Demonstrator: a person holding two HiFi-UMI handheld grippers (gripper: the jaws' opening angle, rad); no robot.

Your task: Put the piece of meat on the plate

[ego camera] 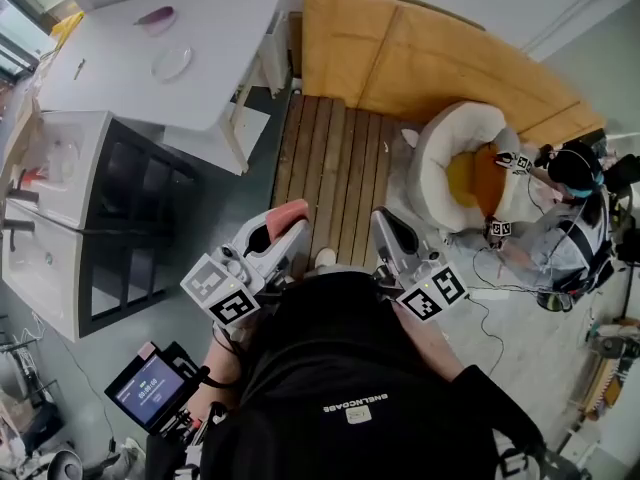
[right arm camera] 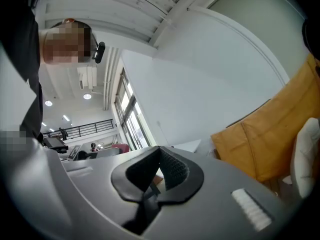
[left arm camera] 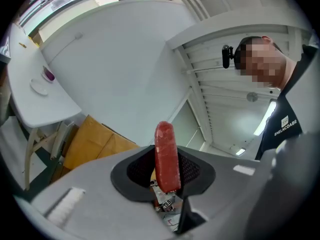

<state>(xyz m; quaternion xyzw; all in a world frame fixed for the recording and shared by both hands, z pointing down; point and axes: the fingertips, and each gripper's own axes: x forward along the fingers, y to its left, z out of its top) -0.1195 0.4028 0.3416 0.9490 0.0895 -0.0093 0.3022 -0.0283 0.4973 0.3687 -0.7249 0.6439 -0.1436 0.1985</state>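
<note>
My left gripper (ego camera: 283,224) is shut on a reddish slab of meat (ego camera: 287,211), which sticks out past the fingertips. In the left gripper view the meat (left arm camera: 166,156) stands upright, clamped between the dark pads of the left gripper (left arm camera: 167,170). A clear round plate (ego camera: 172,63) lies on the white table (ego camera: 215,88) far off at the upper left, well away from both grippers. The left gripper view shows the plate (left arm camera: 39,87) small at the left edge. My right gripper (ego camera: 386,226) is beside the left one. Its jaws (right arm camera: 159,156) meet at the tips with nothing between them.
A purple item (ego camera: 156,15) lies on the table behind the plate. A white counter with a black cabinet (ego camera: 130,218) stands at the left. Wooden slats (ego camera: 335,168) and yellow boards (ego camera: 420,58) lie ahead. Another person (ego camera: 565,218) sits at the right by a white round cushion (ego camera: 450,148).
</note>
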